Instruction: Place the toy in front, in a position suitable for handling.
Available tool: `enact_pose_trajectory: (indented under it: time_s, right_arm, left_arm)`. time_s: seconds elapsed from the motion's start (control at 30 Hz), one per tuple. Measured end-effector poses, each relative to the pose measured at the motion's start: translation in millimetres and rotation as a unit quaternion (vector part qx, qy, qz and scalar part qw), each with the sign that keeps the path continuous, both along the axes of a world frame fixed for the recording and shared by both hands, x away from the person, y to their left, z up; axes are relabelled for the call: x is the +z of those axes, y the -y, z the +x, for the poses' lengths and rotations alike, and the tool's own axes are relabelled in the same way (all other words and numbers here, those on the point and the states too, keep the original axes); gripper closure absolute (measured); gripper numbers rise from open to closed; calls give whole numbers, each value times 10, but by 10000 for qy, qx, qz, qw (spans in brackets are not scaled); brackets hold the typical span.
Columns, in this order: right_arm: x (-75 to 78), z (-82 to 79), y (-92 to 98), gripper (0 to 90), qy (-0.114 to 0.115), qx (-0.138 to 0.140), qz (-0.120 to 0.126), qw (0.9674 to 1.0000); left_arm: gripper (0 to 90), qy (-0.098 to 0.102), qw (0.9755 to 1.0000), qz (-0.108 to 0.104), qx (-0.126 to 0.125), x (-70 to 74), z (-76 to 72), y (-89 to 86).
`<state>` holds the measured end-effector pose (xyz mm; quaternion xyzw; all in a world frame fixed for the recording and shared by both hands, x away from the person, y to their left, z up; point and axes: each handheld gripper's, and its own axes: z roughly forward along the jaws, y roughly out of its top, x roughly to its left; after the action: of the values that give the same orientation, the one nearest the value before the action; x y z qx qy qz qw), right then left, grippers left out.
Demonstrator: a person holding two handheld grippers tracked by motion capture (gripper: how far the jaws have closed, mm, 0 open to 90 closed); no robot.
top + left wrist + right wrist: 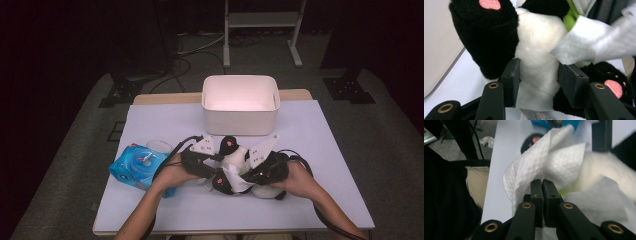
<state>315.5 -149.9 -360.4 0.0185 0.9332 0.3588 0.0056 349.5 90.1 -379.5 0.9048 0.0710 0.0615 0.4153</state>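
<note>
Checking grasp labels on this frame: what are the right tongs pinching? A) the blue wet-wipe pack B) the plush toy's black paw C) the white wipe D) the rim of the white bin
C: in the right gripper view the right tongs are pressed together on a fold of the white wipe, while the left tongs squeeze the plush toy at its white belly.

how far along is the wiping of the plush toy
Done: a white wipe is out of the blue wipe pack and lies against the black and white plush toy. In hand: the left gripper clamps the toy's white belly, while the right gripper pinches the wipe with its jaws shut on it. Left: probably finishing the wipe; the white bin behind looks empty, so nothing is put away yet.
</note>
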Motion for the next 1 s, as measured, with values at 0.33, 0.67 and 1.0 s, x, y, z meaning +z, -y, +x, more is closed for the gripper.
enact_pose_trajectory:
  time_s: [0.33, 0.67, 1.0]
  right_arm:
    - [-7, 31, 223, 870, 127, -354, -46, 9993]
    - [11, -41, -54, 869, 175, -146, 165, 9996]
    - [65, -63, -249, 867, 35, 151, 304, 9994]
  left_arm:
    - [504, -30, 10000, -45, 44, -15, 24, -1]
    - [504, -109, 9999, -118, 37, -31, 53, -15]
    - [504, -149, 9997, -177, 74, -41, 51, -23]
